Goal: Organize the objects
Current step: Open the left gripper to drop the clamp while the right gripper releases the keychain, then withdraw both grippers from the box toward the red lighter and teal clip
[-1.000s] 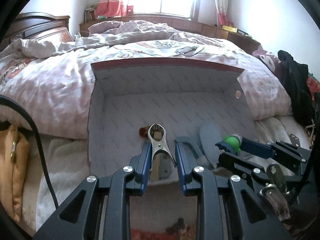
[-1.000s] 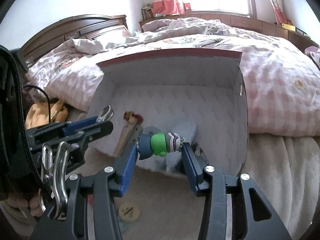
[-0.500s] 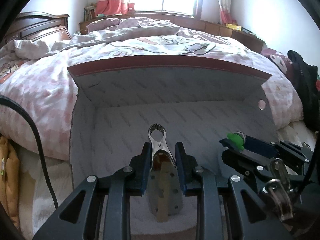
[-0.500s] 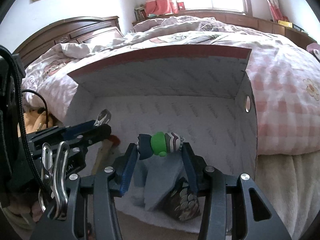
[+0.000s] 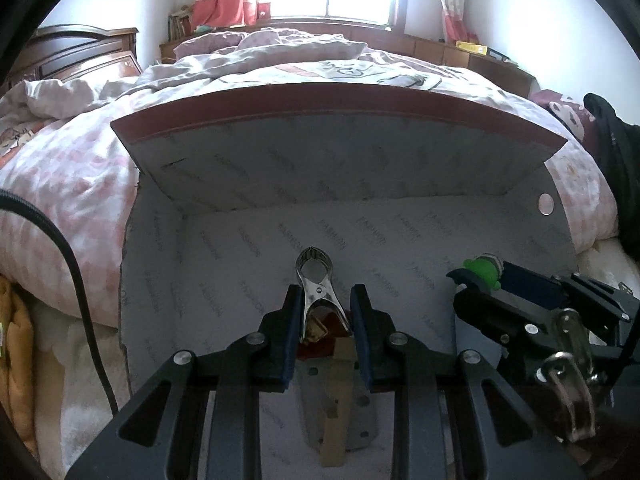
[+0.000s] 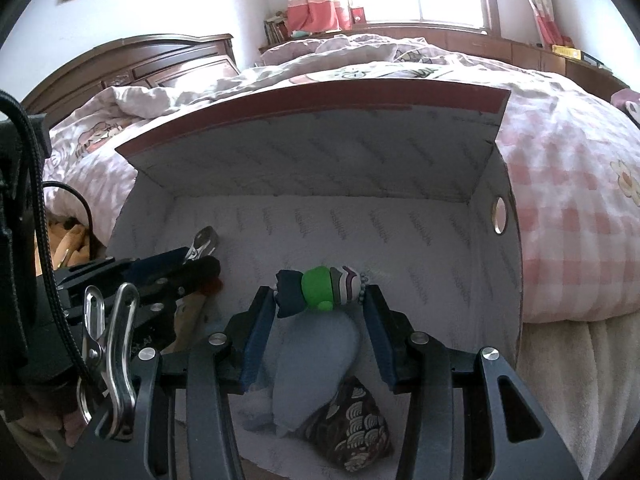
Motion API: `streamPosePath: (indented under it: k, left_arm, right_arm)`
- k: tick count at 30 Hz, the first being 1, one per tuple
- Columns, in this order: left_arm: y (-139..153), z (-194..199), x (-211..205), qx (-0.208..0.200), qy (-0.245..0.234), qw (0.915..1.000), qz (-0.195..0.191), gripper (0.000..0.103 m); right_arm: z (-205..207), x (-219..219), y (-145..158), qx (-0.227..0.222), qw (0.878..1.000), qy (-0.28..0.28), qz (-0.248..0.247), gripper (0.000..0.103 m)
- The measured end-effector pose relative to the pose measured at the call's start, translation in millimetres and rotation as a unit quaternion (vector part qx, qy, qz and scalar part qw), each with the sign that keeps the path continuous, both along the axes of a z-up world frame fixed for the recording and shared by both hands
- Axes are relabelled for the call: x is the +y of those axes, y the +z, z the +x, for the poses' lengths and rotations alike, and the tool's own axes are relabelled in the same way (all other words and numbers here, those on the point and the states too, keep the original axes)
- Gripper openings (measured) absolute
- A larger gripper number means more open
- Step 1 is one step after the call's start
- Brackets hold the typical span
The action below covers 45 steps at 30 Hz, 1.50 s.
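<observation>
Both grippers have pushed in over the open grey-lined cardboard box (image 5: 400, 168): the left gripper (image 5: 325, 300) clamps a silver metal spring clip (image 5: 316, 280), the right gripper (image 6: 320, 298) clamps a green-and-navy toy figure (image 6: 318, 290); release seems next.

Metal clip (image 5: 318, 296) between left gripper (image 5: 325, 300) jaws, above box (image 5: 240, 248).

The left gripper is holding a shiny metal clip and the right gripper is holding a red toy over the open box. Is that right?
Not quite. The toy in the right gripper is green, dark blue and striped, not red, as the right wrist view shows. The left gripper does hold the metal clip over the open box.
</observation>
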<state>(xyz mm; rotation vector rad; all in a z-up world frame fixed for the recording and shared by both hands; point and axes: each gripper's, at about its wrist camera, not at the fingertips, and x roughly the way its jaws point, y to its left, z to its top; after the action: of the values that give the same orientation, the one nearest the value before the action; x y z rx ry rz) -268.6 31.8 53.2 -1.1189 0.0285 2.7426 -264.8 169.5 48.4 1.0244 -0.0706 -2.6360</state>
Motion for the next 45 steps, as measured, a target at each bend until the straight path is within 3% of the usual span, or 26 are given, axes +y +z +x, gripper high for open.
streamPosePath:
  k: [2, 6, 9, 19, 30, 45]
  left_arm:
    - [0, 1, 1, -0.001, 0.001, 1.0000, -0.004, 0.025]
    - [3, 5, 1, -0.002, 0.003, 0.9999, -0.010, 0.044]
    - [7, 11, 3, 0.003, 0.003, 0.9999, -0.016, 0.047]
    - [23, 38, 0, 0.002, 0.004, 0.9998, -0.018, 0.047]
    - [35, 93, -7, 0.003, 0.001, 0.9998, -0.019, 0.047]
    - [7, 164, -38, -0.036, 0.026, 0.9990, -0.001, 0.047]
  right_arm:
    - [0, 0, 0, 0.000, 1.000, 0.000, 0.000, 0.047]
    - [2, 1, 3, 0.005, 1.000, 0.000, -0.005, 0.048]
    - [7, 3, 6, 0.009, 1.000, 0.000, -0.013, 0.048]
    - [30, 4, 20, 0.009, 0.999, 0.007, -0.035, 0.048]
    - [86, 6, 21, -0.014, 0.999, 0.019, -0.038, 0.048]
    - [151, -9, -5, -0.065, 0.997, 0.048, -0.015, 0.048]
